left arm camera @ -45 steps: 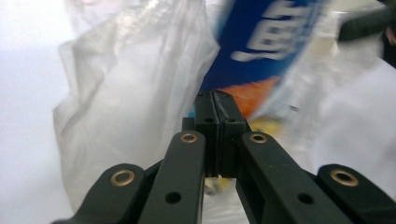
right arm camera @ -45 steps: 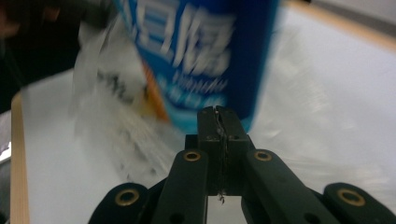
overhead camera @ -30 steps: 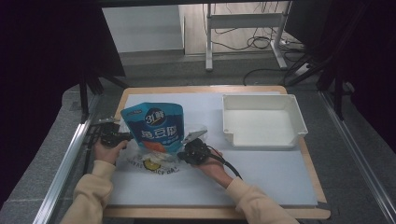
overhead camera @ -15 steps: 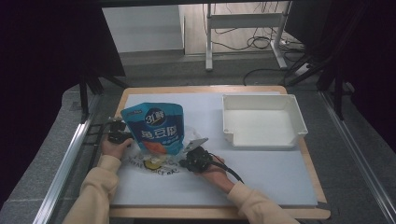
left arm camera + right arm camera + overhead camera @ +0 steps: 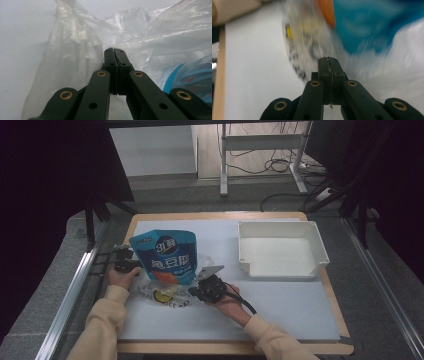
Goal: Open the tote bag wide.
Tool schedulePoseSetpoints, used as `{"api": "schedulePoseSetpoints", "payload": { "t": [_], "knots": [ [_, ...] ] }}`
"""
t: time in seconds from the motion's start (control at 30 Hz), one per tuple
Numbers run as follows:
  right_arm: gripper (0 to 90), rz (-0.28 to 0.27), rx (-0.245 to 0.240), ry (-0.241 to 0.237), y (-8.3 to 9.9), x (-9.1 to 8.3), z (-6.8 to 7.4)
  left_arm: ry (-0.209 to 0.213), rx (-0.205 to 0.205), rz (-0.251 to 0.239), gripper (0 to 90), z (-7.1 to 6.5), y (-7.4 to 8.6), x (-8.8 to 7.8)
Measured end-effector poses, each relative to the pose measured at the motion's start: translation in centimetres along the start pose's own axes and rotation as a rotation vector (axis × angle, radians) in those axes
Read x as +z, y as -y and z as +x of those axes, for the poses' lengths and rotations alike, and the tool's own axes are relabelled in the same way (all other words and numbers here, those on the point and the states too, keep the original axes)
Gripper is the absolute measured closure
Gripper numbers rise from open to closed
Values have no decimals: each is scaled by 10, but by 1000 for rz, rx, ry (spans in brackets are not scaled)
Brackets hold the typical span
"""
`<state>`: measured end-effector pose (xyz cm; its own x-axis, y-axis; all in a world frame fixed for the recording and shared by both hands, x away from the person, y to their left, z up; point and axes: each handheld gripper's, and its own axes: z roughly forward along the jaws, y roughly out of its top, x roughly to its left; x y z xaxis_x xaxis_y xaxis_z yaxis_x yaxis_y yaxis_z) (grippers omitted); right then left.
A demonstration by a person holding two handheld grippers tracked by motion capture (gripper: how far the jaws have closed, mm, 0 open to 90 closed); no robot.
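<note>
Both our tools, left tool [image 5: 114, 51] and right tool [image 5: 328, 60], pinch the clear crinkly plastic bag [image 5: 75, 50]; pulling unevenly could tear it beside the blue stand-up pouch [image 5: 169, 256].

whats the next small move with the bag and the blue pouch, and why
Probably lift both grippers a little, together. The left gripper and right gripper are shut on the clear plastic bag, one each side, while the blue pouch stands half inside it, so raising the edges should slide it deeper.

Closed jaws against blurred clear bag [image 5: 312, 47]
</note>
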<state>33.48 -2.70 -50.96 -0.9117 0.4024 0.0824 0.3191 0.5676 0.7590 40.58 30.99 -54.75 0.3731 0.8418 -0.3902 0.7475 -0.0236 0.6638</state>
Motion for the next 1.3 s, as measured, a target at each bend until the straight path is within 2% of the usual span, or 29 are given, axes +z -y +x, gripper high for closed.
{"api": "schedulePoseSetpoints", "payload": {
  "t": [0.13, 0.2, 0.3, 0.4, 0.5, 0.53, 0.57, 0.67, 0.77, 0.97, 1.0, 1.03, 1.13, 1.27, 1.3],
  "knots": [
    [888, -29, 17, 19, -11, 2, -3, -9, 13, -1, 897, -3, 0, -3],
    [888, -15, 33, 44, -11, 15, -8, -10, 15, -3, 897, -4, 0, -2],
    [889, 10, 48, 42, -7, 25, -10, -12, 10, -8, 897, -3, 0, -1],
    [889, 52, 45, 13, 0, 35, -8, -13, -11, -11, 898, 2, -1, 2],
    [889, 77, 15, -19, 7, 38, -1, -11, -32, -7, 898, 7, -1, 7],
    [889, 76, 19, -31, 8, 37, 1, -12, -28, 2, 898, 7, -2, 8],
    [889, 83, 12, -52, 11, 33, 6, -30, -6, 13, 898, 6, -3, 9],
    [889, 79, 1, -60, 15, 30, 9, -38, 25, 16, 898, -2, -8, 12],
    [890, 80, -3, -63, 18, 27, 11, -42, 26, 29, 898, -5, -8, 17],
    [889, 72, -8, -61, 19, 25, 11, -48, 26, 21, 898, -3, -8, 10],
    [889, 64, -8, -62, 18, 24, 11, -45, 27, 13, 898, -4, -8, 7],
    [889, 32, -10, -60, 14, 17, 12, -38, 33, 2, 898, -6, -9, 3],
    [889, 5, -8, -59, 10, 8, 12, -16, 51, -33, 897, -12, -10, -10],
    [889, -69, -6, -48, 0, -17, 11, 19, 37, -90, 897, -16, -9, -33],
    [889, -100, -2, -46, -4, -28, 10, 21, 34, -106, 897, -17, -9, -38]
  ]
}}
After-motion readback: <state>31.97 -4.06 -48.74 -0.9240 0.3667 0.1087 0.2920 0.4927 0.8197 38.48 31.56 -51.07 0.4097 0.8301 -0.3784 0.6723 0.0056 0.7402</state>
